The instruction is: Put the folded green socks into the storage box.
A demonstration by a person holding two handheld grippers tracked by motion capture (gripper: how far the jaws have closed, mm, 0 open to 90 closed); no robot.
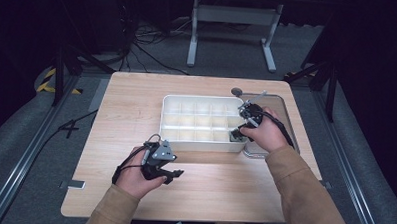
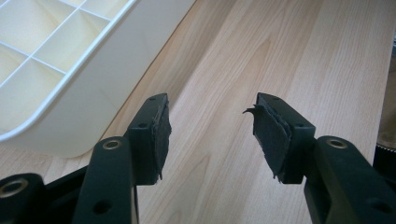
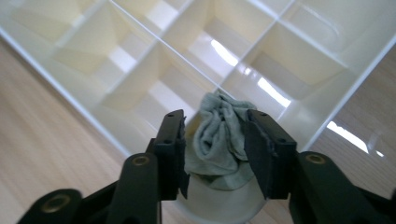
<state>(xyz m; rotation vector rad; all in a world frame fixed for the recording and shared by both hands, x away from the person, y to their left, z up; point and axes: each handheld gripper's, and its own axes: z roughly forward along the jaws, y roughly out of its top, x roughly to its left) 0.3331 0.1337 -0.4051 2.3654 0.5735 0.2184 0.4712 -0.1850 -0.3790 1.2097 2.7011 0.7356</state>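
With my right gripper [image 3: 215,140] parted around a balled grey-green sock [image 3: 219,135] in the divided organizer tray's [image 1: 200,144] near corner cell and my left gripper [image 2: 210,126] gaping empty, I feared lifting might snag fabric.

The setting is a lab or recording studio. A light wooden table [image 1: 193,192] stands on grey carpet [image 1: 25,136], enclosed by black curtains [image 1: 19,30]. Metal floor rails [image 1: 30,156], hazard tape [image 1: 47,81], loose cables [image 1: 149,45] and a white equipment stand [image 1: 234,23] surround it.
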